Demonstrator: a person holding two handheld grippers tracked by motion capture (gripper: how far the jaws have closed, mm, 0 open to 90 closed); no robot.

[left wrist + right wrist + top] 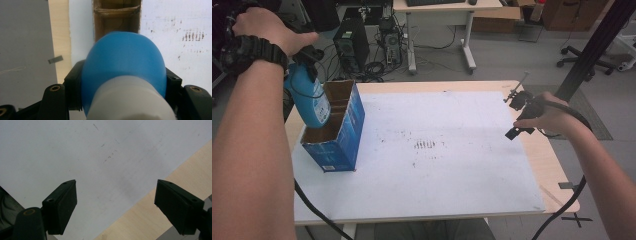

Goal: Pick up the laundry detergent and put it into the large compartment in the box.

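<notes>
The surface (452,150) carries a white sheet with faint scuff marks near its middle, and at its left end stands my target, an open blue carton (343,135) with cardboard dividers that split its inside into compartments. My left fingers (123,82) are clenched on a blue bottle (308,97) with a white section, gripping it from both sides; in the left gripper view the rounded blue end points down toward the carton's brown interior. In the high view the bottle hangs tilted over the carton's left wall, partly above the opening, and I cannot tell whether it touches the rim. My right fingers (125,202) are spread wide and carry nothing, held above the right edge of the sheet, well apart from the carton. I judge the step in hand to be the loading of the bottle into a compartment. The next move calls for righting the bottle so its axis is vertical, centring it between two dividers, then lowering it until seated before releasing. The light carton may tip or slide; my free right fingers could brace it.
</notes>
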